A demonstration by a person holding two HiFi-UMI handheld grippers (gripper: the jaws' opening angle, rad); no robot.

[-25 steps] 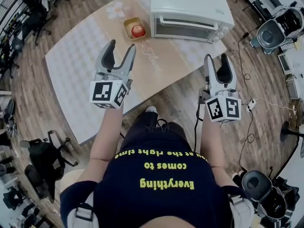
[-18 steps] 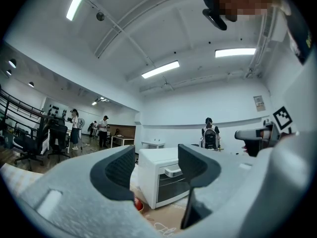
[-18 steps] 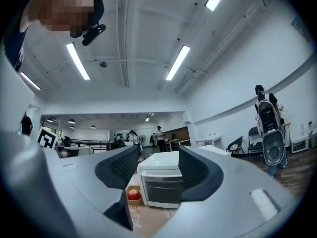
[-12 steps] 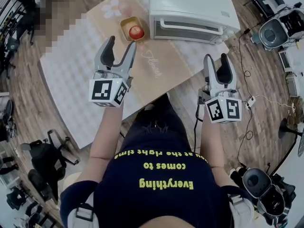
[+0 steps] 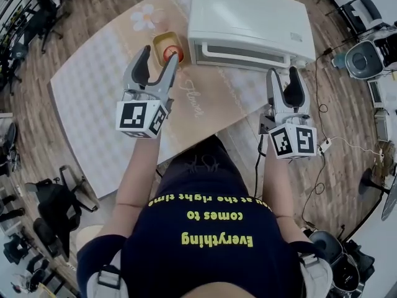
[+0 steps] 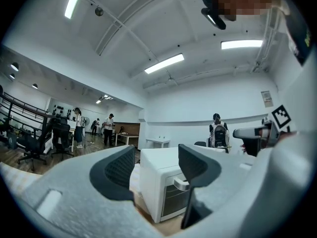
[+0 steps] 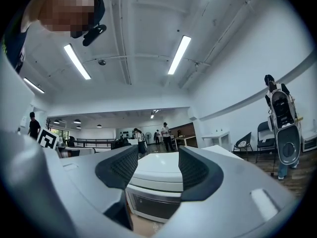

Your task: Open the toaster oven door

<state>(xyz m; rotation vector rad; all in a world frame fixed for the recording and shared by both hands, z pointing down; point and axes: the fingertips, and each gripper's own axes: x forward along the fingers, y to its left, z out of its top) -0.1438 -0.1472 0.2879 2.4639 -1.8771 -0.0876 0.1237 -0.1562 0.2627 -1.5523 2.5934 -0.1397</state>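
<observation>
A white toaster oven [image 5: 248, 23] stands at the far side of the table, its door shut and its handle bar [image 5: 239, 55] running along the front. My left gripper [image 5: 157, 59] hovers open over the table, short of the oven's left corner. My right gripper [image 5: 282, 79] hangs open near the table's right edge, in front of the oven's right end. Nothing sits between either pair of jaws. The oven [image 6: 166, 185] fills the gap between the jaws in the left gripper view, and the oven [image 7: 158, 187] does so in the right gripper view too.
A small yellow bowl holding a red fruit [image 5: 169, 50] sits just left of the oven, close to my left fingertips. The table [image 5: 93, 98] wears a pale patterned cloth. Cables and round appliances [image 5: 363, 58] lie on the wooden floor to the right. Office chairs stand at left.
Both grippers have edged forward toward the oven, which now looms larger and nearer. Their jaws stay open as before.
</observation>
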